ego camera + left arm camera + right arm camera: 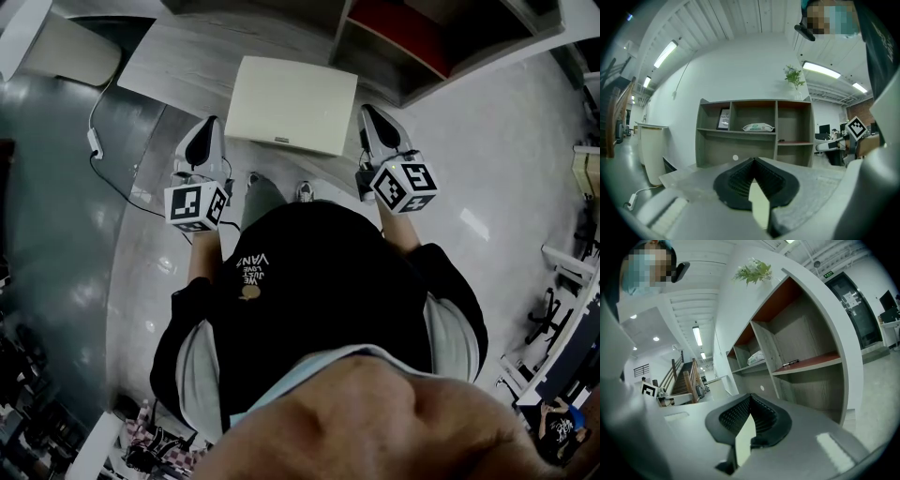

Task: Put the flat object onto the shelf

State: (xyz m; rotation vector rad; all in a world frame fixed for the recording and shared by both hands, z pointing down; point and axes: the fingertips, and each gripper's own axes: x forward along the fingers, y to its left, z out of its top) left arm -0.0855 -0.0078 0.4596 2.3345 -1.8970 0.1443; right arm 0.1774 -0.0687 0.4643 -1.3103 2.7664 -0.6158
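Note:
A cream flat board is held level in front of the person, just short of the grey shelf unit. My left gripper is shut on the board's left edge and my right gripper on its right edge. In the left gripper view the black pads close on the board's thin edge, with the shelf unit straight ahead. The right gripper view shows its pads pinching the board's other edge, and the shelf unit stands close on the right.
On the shelf unit lie a wipes pack, a picture frame and a pen; a potted plant stands on top. A white cabinet is at the left, with a cable on the floor.

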